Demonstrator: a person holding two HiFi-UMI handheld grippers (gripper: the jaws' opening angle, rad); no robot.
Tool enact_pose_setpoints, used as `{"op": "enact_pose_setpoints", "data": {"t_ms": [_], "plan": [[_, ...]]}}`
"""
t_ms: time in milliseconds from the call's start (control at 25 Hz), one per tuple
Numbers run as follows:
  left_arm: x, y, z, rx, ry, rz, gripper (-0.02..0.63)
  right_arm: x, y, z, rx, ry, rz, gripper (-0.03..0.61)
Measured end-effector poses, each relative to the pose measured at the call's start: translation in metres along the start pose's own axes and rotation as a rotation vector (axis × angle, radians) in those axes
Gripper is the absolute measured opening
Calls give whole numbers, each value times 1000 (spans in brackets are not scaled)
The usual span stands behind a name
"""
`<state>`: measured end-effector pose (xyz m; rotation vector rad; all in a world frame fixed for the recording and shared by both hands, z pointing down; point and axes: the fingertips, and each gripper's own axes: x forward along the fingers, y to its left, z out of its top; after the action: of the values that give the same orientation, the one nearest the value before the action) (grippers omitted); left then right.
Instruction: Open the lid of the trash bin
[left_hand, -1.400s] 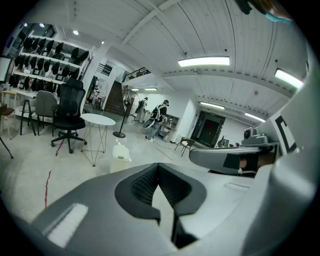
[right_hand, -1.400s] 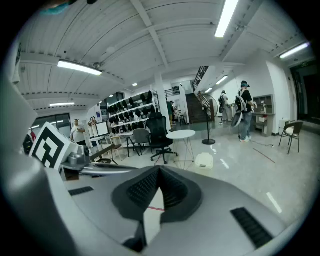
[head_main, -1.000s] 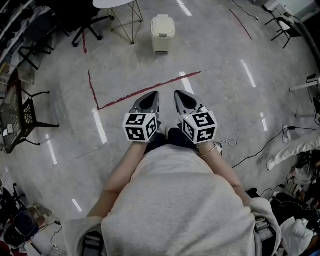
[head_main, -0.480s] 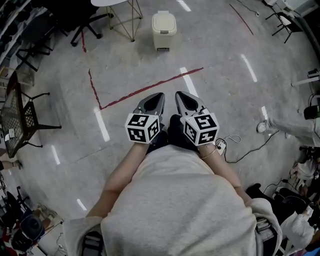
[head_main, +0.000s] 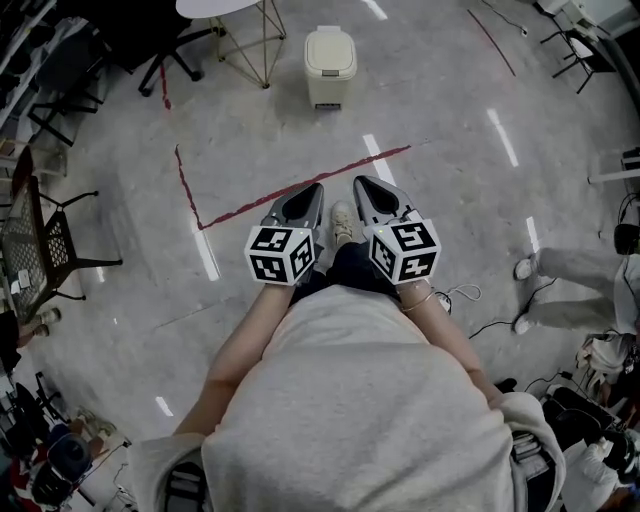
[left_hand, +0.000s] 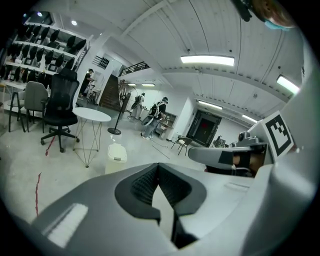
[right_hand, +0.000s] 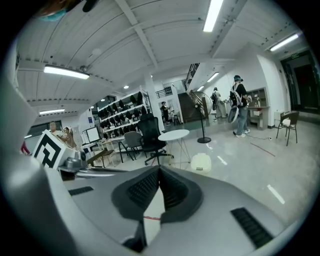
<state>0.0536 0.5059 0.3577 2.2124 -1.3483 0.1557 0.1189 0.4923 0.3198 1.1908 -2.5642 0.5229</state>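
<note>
Jaws pressed together on both, nothing between.

Head view: left gripper (head_main: 305, 195) and right gripper (head_main: 368, 188) side by side at the waist. Bin (head_main: 328, 66) well apart, straight ahead past the red line (head_main: 250, 201), lid down.

Left gripper view: bin ahead, left of the tips.

Right gripper view: bin ahead, right of the tips.

Neither of the 2 looks clearly nearer; a walk-up comes first.

Cream trash bin (head_main: 327, 62), red floor tape (head_main: 350, 170), perhaps grey floor (head_main: 450, 110)
</note>
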Motion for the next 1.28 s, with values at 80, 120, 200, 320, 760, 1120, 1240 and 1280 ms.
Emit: {"op": "enact_pose_setpoints", "data": {"t_ms": [80,120,200,320,760,1120,1240,1280], "plan": [[22,12,17,18,0,13,8,20,-21,15,-2,-2,0,8],[33,18,26,26,-2,19,8,30,-32,24,-4,-4,2,8],[56,29,46,28,-17,31,8,51,-53,42,-8,-12,8,8],[89,39,74,18,-41,44,8,74,-84,66,4,-31,32,8],[170,65,122,-66,-67,72,8,127,-143,102,-5,6,98,8],[207,93,131,-78,-19,87,8,168,-167,101,23,56,101,8],[224,106,138,-70,2,70,8,190,-175,105,30,72,90,8],[231,111,140,-67,15,62,8,199,-178,106,31,78,87,8]]}}
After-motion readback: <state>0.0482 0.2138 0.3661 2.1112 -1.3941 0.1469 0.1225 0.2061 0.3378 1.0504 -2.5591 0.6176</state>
